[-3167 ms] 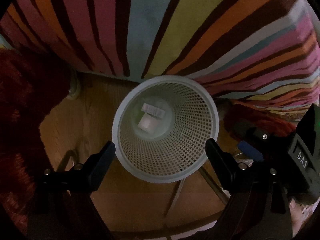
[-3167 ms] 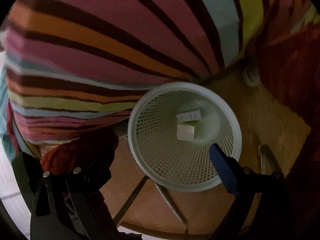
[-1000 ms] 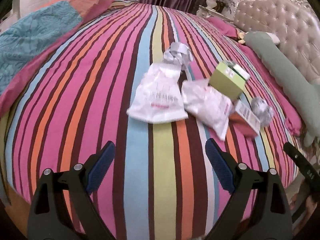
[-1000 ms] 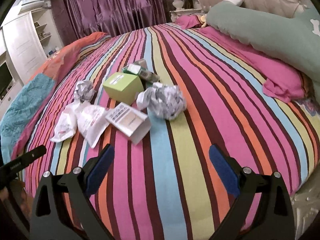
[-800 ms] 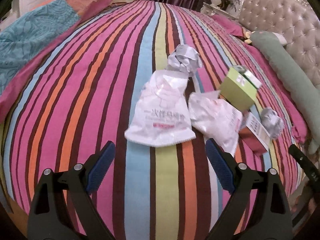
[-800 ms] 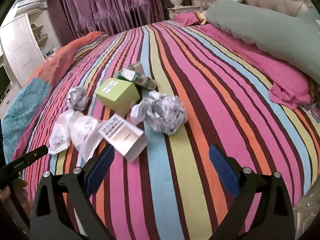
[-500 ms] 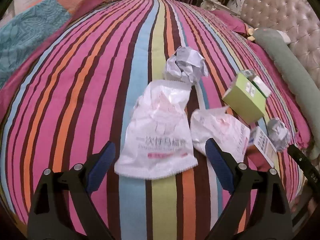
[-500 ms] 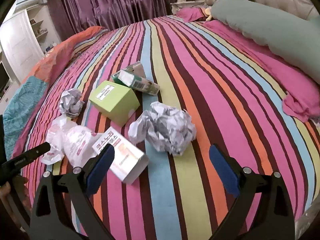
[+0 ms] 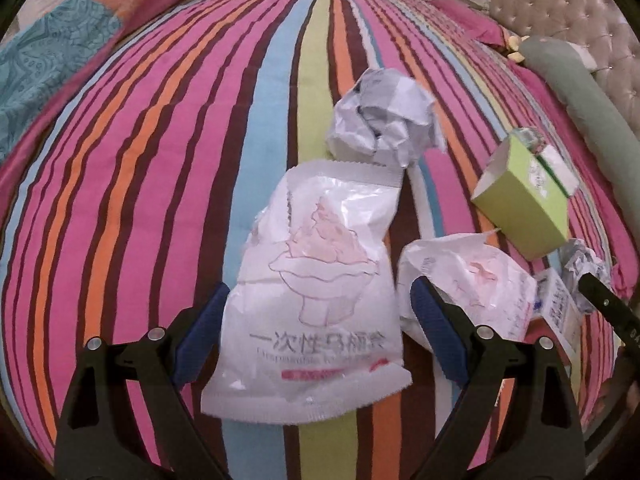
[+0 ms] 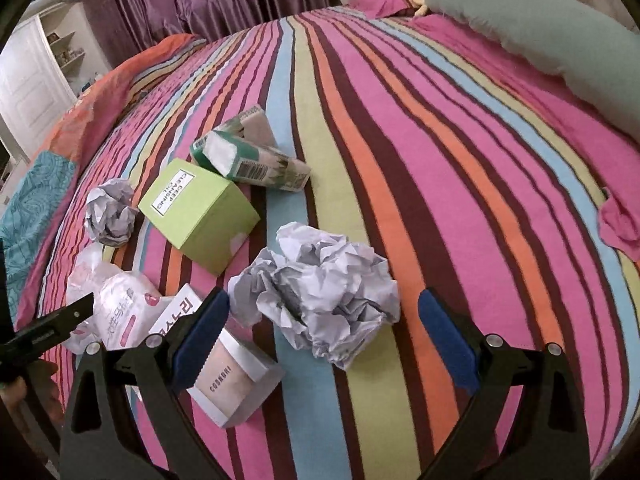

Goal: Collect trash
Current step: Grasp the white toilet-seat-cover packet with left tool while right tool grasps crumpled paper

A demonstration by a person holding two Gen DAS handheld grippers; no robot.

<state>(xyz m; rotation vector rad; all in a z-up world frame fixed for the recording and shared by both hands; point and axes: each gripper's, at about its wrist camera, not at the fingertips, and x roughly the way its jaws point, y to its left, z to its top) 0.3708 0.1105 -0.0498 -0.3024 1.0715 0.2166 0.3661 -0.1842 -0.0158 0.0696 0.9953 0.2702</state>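
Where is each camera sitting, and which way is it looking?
Left wrist: sits on the left gripper, looking down at the white plastic wrapper between its open blue-padded fingers on the striped bedspread.
Right wrist: sits on the right gripper, looking down at the big crumpled paper ball; a hand shows at the left edge.
Both see the green box.

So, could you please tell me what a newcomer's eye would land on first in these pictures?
The bright striped bedspread fills both views, with litter scattered over it. Nearest the left tongs, which stand open, lies a flat white plastic packet. Between the open right tongs sits a big crumpled paper ball, with a green box beyond it to the left.
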